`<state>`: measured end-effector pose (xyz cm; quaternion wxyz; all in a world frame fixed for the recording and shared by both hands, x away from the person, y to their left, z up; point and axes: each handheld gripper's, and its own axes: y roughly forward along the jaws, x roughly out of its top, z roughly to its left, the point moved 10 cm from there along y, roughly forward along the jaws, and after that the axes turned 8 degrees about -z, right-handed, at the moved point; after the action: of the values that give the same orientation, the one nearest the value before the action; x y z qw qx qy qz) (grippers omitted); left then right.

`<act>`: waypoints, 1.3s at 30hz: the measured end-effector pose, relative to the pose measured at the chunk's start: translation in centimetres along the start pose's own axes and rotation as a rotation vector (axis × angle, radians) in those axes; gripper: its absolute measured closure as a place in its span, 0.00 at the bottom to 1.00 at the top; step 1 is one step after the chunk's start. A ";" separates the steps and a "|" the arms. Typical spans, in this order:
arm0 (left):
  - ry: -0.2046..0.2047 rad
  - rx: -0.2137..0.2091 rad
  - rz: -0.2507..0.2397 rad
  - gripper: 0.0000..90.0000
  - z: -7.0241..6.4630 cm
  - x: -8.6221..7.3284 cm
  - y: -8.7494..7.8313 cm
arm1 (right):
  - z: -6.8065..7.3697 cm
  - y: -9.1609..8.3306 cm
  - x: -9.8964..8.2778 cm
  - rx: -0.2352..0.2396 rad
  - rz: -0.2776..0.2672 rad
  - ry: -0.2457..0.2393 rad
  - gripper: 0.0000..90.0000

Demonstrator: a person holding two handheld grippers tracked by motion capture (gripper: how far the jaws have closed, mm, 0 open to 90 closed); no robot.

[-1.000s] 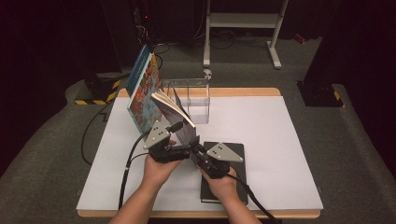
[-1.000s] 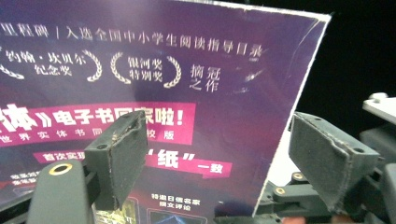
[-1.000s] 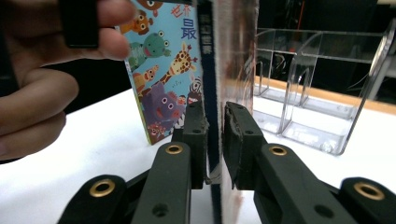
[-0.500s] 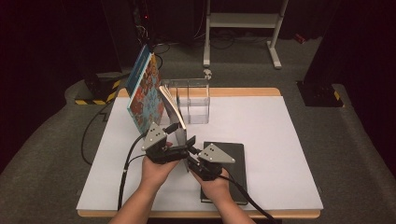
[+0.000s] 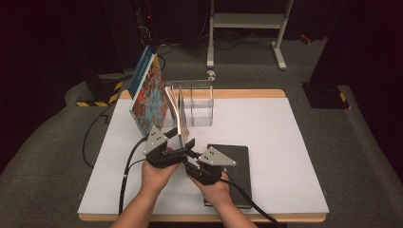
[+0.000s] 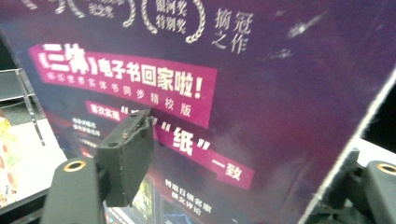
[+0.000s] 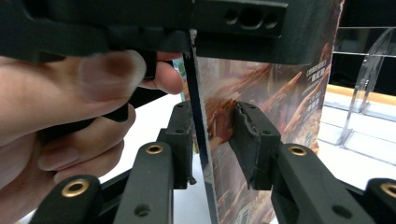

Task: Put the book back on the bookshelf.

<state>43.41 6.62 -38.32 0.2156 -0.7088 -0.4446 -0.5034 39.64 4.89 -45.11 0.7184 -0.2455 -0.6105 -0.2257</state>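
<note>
High view, near to far: two hands, two grippers, close together at mid-table. One black book (image 5: 235, 164) lies flat under the right hand (image 5: 216, 192). Left gripper (image 5: 187, 144) and right gripper (image 5: 189, 159) both meet the lower edge of one thin book (image 5: 179, 118), which stands upright on edge just before the clear rack (image 5: 199, 102). One large patterned book (image 5: 148, 97) leans at the rack's left end. Left gripper view: jaws straddle the thin book's purple cover (image 6: 261, 93), and have just been closing. Right gripper view: jaws have just been opening, pads standing slightly off both faces of the book edge (image 7: 201, 140). Both forearms enter low, wrists level.
</note>
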 end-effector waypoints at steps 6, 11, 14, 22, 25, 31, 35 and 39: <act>0.027 0.015 -0.004 0.36 0.1 -0.2 0.0 | 0.1 -0.3 -0.1 0.014 0.009 -0.001 0.71; 0.031 0.012 0.004 0.37 0.2 -0.3 0.0 | 0.0 -1.5 -0.6 0.014 0.029 0.000 0.66; 0.041 0.019 0.004 0.38 0.2 -0.4 0.0 | -0.7 -2.7 -0.8 -0.005 0.038 -0.001 0.64; 0.065 0.046 -0.002 0.43 0.4 -0.5 -0.3 | -4.1 -6.5 -1.0 -0.085 0.078 -0.059 0.57; 0.051 0.052 0.005 0.43 0.5 -0.5 -0.3 | -6.2 -8.3 -1.3 -0.135 0.107 -0.087 0.54; 0.067 0.062 0.005 0.47 0.4 -0.4 -0.5 | -9.7 -11.3 -1.8 -0.233 0.100 -0.111 0.53; 0.077 0.071 -0.008 0.49 0.6 -0.3 -0.8 | -11.1 -12.7 -2.3 -0.254 0.088 -0.101 0.54; 0.118 0.095 -0.022 0.50 0.7 -0.2 -1.1 | -12.4 -13.9 -2.9 -0.277 0.093 -0.089 0.56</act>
<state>42.81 7.62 -38.94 0.2693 -0.6617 -0.4625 -0.5252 40.00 -13.59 -48.59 0.6597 -0.3798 -0.5927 -0.2631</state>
